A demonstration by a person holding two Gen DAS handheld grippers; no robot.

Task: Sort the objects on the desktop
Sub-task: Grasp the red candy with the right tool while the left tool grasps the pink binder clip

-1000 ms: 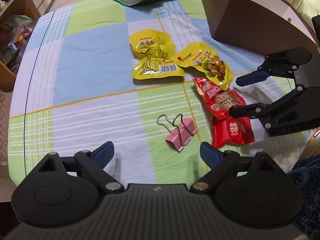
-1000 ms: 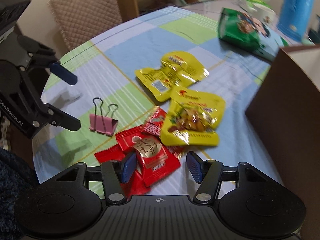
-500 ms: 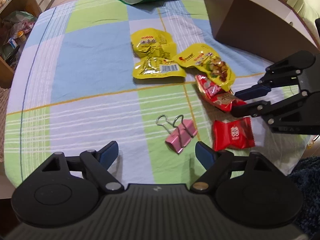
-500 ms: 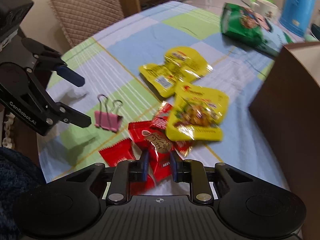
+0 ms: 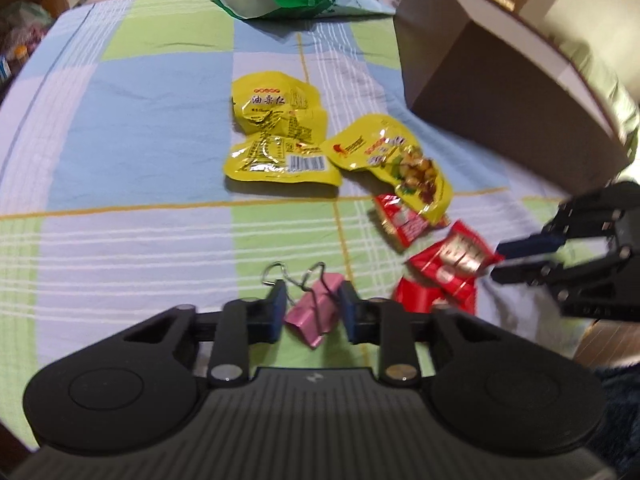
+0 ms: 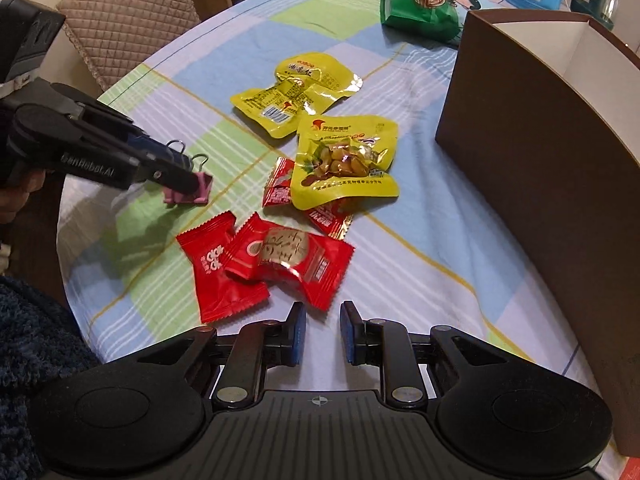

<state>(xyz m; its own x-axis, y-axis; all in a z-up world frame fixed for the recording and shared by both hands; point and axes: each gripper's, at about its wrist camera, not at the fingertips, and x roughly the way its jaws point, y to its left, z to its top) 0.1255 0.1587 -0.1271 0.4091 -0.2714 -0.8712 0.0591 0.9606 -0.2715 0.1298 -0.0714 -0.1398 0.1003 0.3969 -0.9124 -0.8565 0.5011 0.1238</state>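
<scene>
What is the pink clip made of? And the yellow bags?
Pink clip: probably painted metal; it has thin, shiny wire handles and a folded body. Yellow bags: likely glossy plastic film, crinkled and catching the light, with flat sealed edges.

Left tool (image 5: 312, 314): matte black plastic, two flat fingers with blue pads (image 5: 349, 312) on inner faces. Ribbed dark-grey housing at base, small white logo at centre. Round black discs on both sides, triangular cut-outs in linkage arms, silver screw heads at pivots. From right wrist view, white lettering "GenRobot.AI" on its side.

Right tool (image 6: 322, 334): same black build, blue pads (image 6: 298, 332), ribbed housing with crosshair mark, silver screws. Dark blue fuzzy sleeve (image 6: 36, 340) at left edge.
</scene>
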